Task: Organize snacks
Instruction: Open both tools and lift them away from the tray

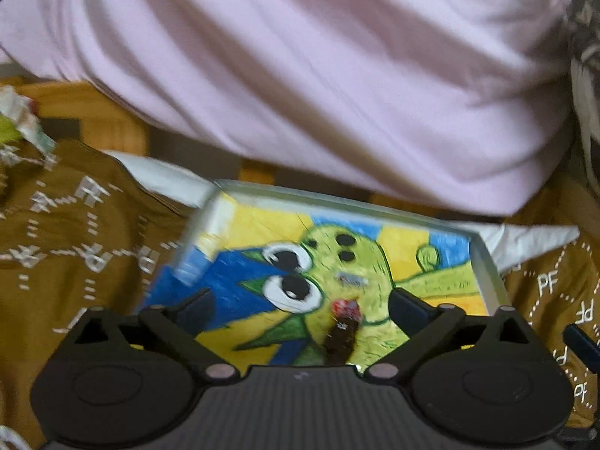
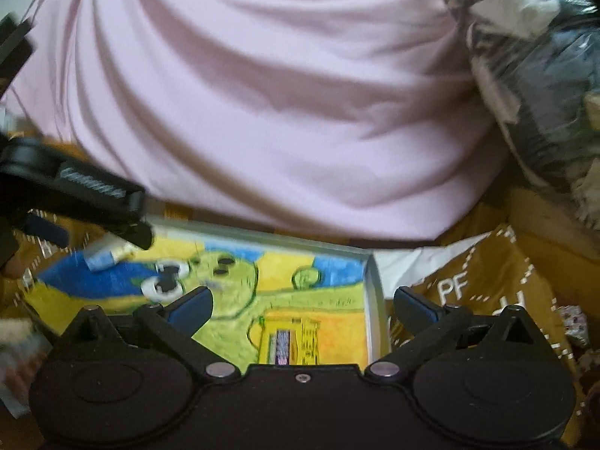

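A shallow grey tray (image 1: pixel 487 273) lined with a cartoon picture of a green creature lies on the brown cloth. My left gripper (image 1: pixel 302 307) hovers open over the tray. A brown snack with a red wrapper end (image 1: pixel 343 332) lies on the tray floor between the fingers, touching neither. A white, blue and yellow packet (image 1: pixel 212 240) leans at the tray's left wall. My right gripper (image 2: pixel 303 303) is open above the tray's right wall (image 2: pixel 375 300). A yellow snack pack (image 2: pixel 292 341) lies just ahead of its base. The white and blue packet (image 2: pixel 101 255) shows under the left gripper's black body (image 2: pixel 86 187).
A person's pink shirt (image 1: pixel 300 75) fills the top of both views, close behind the tray. Brown cloth with white print (image 1: pixel 75 243) surrounds the tray. Loose wrappers (image 1: pixel 18 123) lie far left, a wooden frame (image 1: pixel 105 116) stands behind, and a crinkled plastic bag (image 2: pixel 543 75) is at right.
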The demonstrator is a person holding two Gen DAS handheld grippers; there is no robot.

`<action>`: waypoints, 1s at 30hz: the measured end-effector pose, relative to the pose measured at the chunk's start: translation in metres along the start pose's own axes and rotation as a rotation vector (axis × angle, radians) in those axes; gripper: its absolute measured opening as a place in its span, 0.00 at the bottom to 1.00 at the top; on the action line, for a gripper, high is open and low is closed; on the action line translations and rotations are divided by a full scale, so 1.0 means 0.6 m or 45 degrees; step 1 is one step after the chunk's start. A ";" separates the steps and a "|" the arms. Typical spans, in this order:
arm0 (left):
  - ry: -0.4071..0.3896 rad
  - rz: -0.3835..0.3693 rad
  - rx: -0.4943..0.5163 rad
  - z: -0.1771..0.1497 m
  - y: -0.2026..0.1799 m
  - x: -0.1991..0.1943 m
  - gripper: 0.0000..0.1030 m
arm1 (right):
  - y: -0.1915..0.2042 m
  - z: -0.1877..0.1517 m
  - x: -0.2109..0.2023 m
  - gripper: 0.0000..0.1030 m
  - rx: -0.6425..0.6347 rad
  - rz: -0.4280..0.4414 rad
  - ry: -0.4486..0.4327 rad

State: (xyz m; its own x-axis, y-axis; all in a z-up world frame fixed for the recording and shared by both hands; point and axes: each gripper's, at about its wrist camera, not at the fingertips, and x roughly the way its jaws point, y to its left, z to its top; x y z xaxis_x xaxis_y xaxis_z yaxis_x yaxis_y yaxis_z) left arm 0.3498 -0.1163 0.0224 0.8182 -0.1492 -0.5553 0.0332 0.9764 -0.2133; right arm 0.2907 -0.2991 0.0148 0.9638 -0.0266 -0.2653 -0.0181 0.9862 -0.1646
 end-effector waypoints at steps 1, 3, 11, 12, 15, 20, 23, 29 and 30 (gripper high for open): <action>-0.021 0.006 -0.003 0.002 0.006 -0.015 0.99 | -0.002 0.005 -0.011 0.99 0.020 -0.005 -0.015; -0.057 0.019 -0.009 0.006 0.017 -0.046 0.99 | -0.005 0.013 -0.036 0.99 0.058 -0.008 -0.045; -0.178 0.042 0.022 -0.007 0.051 -0.175 0.99 | -0.010 0.038 -0.150 0.99 0.132 -0.027 -0.166; -0.187 0.040 0.026 -0.011 0.054 -0.190 0.99 | -0.009 0.040 -0.166 0.99 0.141 -0.032 -0.183; -0.207 0.032 0.053 -0.024 0.061 -0.232 0.99 | -0.005 0.043 -0.206 0.99 0.143 -0.032 -0.221; -0.225 0.015 0.091 -0.055 0.074 -0.293 0.99 | 0.005 0.037 -0.271 0.99 0.149 -0.023 -0.245; -0.223 0.012 0.104 -0.076 0.083 -0.320 0.99 | 0.015 0.028 -0.299 0.99 0.155 -0.014 -0.228; -0.202 0.014 0.166 -0.127 0.103 -0.360 0.99 | 0.045 0.004 -0.338 0.99 0.164 0.009 -0.121; -0.196 0.014 0.174 -0.136 0.107 -0.364 0.99 | 0.050 0.001 -0.344 0.99 0.167 0.010 -0.103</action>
State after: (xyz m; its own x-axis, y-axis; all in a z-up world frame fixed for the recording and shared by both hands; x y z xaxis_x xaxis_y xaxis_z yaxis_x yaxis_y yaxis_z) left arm 0.1263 -0.0337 0.0640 0.8965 -0.1232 -0.4255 0.0930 0.9915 -0.0912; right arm 0.0916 -0.2639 0.0652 0.9822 -0.0111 -0.1875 0.0044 0.9993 -0.0359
